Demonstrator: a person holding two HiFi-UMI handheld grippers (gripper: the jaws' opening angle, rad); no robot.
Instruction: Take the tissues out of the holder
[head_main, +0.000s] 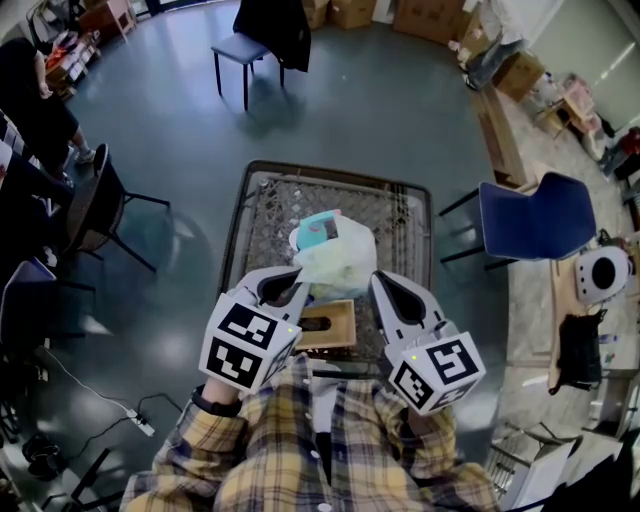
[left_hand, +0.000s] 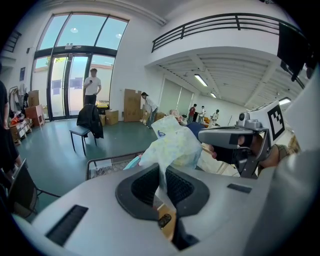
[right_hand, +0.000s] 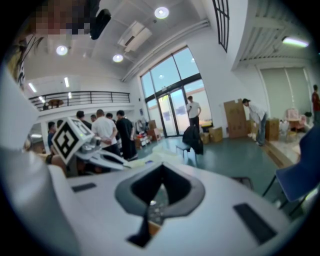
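tissue pack (head_main: 338, 258): soft pale wrapper with a blue end, lying over the mesh table (head_main: 280, 205) on the far side of the wooden holder (head_main: 328, 328). it looks clear of the holder's slot. whether its underside rests on the mesh cannot be told.
left gripper (head_main: 297, 290): jaws pressed together on a thin fold at the pack's near left edge. the bulk of the pack lies ahead of the tips and a little to their right.
right gripper (head_main: 385, 285): jaws pressed together on nothing, tip just beside the pack's near right corner, apart from it.
long axis of pack: runs away from the person, blue end farthest.
judgement: left gripper is the nearer and the only one gripping. the coming carry goes forward, away from the holder.
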